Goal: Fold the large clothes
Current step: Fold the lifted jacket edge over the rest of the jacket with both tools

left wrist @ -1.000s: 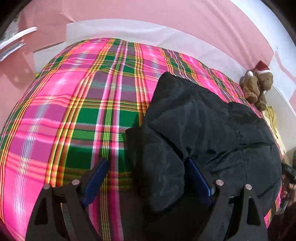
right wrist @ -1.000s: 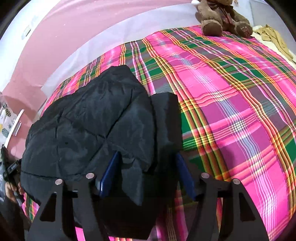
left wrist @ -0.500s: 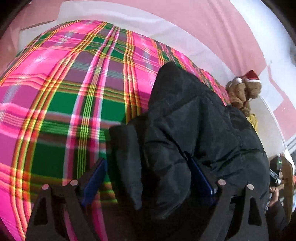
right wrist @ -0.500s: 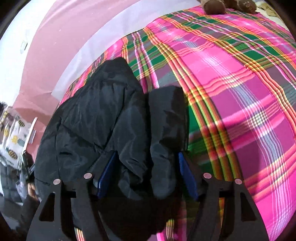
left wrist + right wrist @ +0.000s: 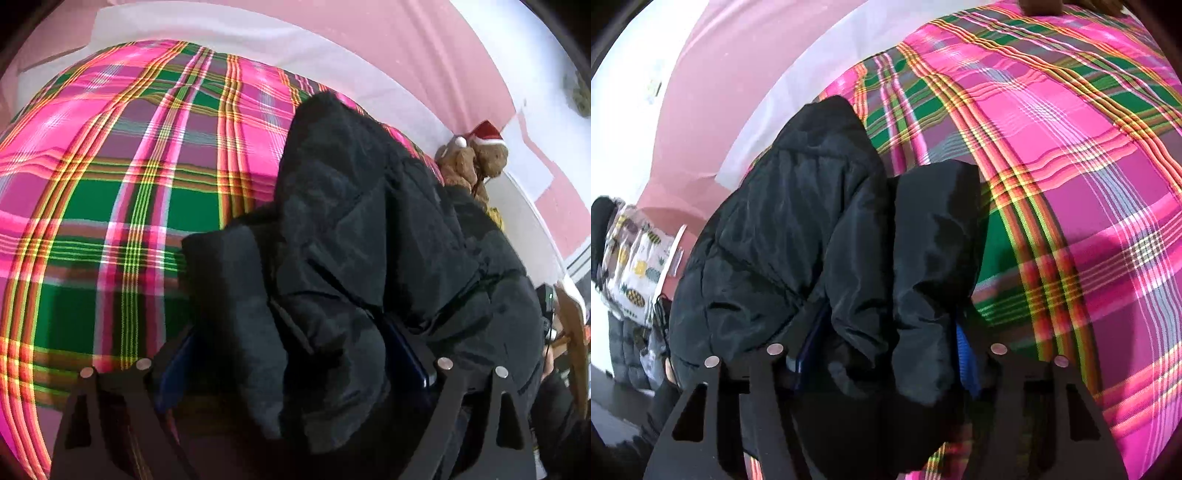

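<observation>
- Nearest, the right gripper (image 5: pixel 886 354) has its jaws spread wide around a thick bunch of the black jacket (image 5: pixel 798 221); they have just been closing a little.
- The left gripper (image 5: pixel 295 354) straddles another bunch, equally wide; a firm pinch I cannot tell.
- Ahead of both, the jacket's length runs away across the plaid bedspread (image 5: pixel 122 192).

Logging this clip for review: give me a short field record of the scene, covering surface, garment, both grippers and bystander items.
surface: pink and green plaid bedspread
garment: black puffer jacket, bunched, lying on the bedspread
left gripper: jaws wide, a thick fold of jacket between them; grip cannot be confirmed
right gripper: jaws wide, have just been closing, a jacket fold between them; grip cannot be confirmed
bystander items: teddy bear in a Santa hat beyond the jacket; pineapple-print fabric off the bed
</observation>
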{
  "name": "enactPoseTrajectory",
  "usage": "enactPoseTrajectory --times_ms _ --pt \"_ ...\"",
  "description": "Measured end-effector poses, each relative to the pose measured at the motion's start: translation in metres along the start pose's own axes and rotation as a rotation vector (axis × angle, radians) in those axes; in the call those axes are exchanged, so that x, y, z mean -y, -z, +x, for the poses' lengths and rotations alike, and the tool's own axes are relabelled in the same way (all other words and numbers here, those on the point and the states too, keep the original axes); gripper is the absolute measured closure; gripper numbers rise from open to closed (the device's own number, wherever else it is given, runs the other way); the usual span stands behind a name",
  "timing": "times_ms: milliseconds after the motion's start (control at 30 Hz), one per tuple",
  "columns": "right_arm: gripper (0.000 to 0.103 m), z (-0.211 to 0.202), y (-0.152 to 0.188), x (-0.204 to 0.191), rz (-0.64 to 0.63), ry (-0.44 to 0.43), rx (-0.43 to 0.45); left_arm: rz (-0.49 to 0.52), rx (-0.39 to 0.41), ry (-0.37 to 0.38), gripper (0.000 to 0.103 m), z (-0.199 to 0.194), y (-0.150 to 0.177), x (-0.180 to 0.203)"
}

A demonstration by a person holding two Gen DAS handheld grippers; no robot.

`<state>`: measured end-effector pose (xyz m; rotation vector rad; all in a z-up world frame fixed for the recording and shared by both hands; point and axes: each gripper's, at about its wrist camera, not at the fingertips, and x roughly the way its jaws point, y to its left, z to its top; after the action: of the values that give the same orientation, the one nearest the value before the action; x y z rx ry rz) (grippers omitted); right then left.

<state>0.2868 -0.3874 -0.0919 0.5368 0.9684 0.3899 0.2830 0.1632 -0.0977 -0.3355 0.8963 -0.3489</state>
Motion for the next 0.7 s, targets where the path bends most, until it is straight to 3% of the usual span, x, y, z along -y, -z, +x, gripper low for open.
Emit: enactPoseTrajectory --times_ms 133,233,300,400,700 --pt "0.042 0.015 -0.011 0.002 0.008 -0.001 -0.010 0.001 0.009 -0.002 0.016 0.006 -0.005 0.005" --pt "0.058 0.017 -0.016 -0.004 -0.006 0.003 -0.006 0.000 0.033 -0.003 0.036 0.003 -0.004 0.011" --pt "0.069 0.012 -0.016 -0.010 -0.035 0.018 -0.004 0.006 0.046 -0.007 0.055 -0.004 -0.005 0.015" --pt "0.078 0.002 -0.017 -0.015 -0.027 0.022 0.016 0.012 0.059 -0.041 0.067 -0.015 -0.008 0.023" --pt "0.086 -0.048 -0.019 -0.045 -0.082 0.019 0.095 0.032 0.148 -0.058 0.074 -0.066 -0.016 0.047"
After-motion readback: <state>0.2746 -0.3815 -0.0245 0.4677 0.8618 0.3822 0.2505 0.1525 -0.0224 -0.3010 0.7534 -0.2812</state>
